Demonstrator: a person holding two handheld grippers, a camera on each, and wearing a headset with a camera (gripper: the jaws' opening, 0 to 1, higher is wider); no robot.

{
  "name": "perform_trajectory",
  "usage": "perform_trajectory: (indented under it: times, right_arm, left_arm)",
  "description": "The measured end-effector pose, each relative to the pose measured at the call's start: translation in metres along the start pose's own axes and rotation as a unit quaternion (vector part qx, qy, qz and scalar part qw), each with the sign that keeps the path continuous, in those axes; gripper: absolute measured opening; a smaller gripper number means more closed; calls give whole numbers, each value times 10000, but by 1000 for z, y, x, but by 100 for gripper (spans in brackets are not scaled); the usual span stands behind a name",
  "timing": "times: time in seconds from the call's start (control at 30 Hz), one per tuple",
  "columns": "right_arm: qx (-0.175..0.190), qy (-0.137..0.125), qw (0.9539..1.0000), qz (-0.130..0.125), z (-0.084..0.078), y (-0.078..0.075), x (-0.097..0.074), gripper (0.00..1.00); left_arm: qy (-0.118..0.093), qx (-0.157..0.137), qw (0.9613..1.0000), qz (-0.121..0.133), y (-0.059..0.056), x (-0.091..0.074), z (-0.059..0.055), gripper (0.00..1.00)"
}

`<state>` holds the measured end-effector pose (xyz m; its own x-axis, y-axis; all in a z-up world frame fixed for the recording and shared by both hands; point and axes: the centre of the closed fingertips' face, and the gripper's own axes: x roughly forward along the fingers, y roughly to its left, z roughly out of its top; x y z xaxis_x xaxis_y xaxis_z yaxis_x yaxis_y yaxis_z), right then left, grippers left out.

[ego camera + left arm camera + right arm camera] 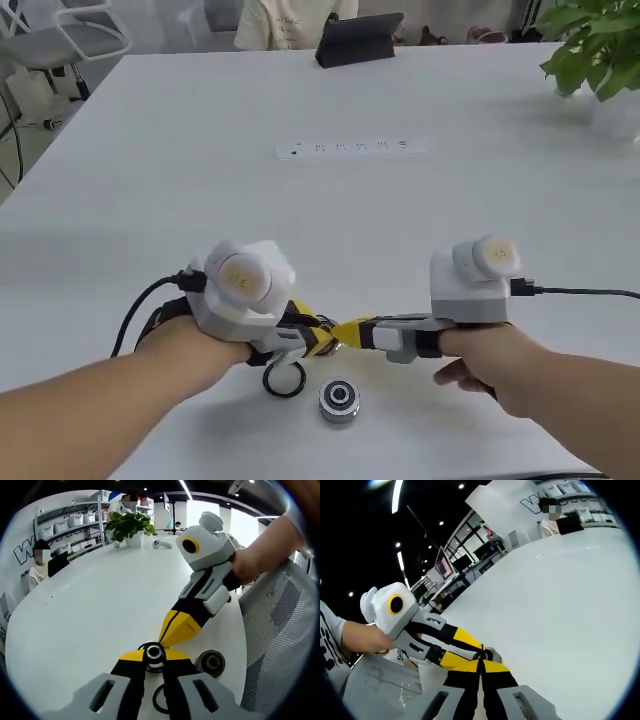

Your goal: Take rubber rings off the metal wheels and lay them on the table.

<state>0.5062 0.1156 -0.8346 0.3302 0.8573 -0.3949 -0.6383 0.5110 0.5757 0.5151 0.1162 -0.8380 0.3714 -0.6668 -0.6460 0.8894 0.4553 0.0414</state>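
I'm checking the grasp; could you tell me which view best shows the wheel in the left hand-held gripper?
The left gripper view: the wheel sits face-on in the left hand-held gripper. The right gripper view catches its edge; the head view barely shows it.

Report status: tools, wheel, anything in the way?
Left tool shut on wheel, rubber ring on it. Right tool shut, tips at the ring. Loose ring, second wheel on table nearby.

Ringed wheel (154,655) gripped, second wheel (339,398), loose black ring (284,380) on table (450,200)

Wheel (153,654) shiny metal; ring (284,380) matt rubber (table (300,220) smooth, matt).
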Motion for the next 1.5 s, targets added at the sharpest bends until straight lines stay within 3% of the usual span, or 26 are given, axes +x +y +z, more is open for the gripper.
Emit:
perform_trajectory:
  times: [0.37, 0.9, 1.5]
  right_arm:
    - [11, -13, 10000, 19, -1, 0, -1, 0]
    - [70, -161, 9998, 78, 6, 4, -4, 0]
    - [161, -281, 9993, 186, 12, 12, -6, 0]
  left_arm:
    - [66, -75, 9999, -47, 0, 1, 0, 8]
    - [52, -65, 9998, -153, -8, -7, 2, 19]
    - [-212, 105, 9996, -163, -14, -34, 9, 30]
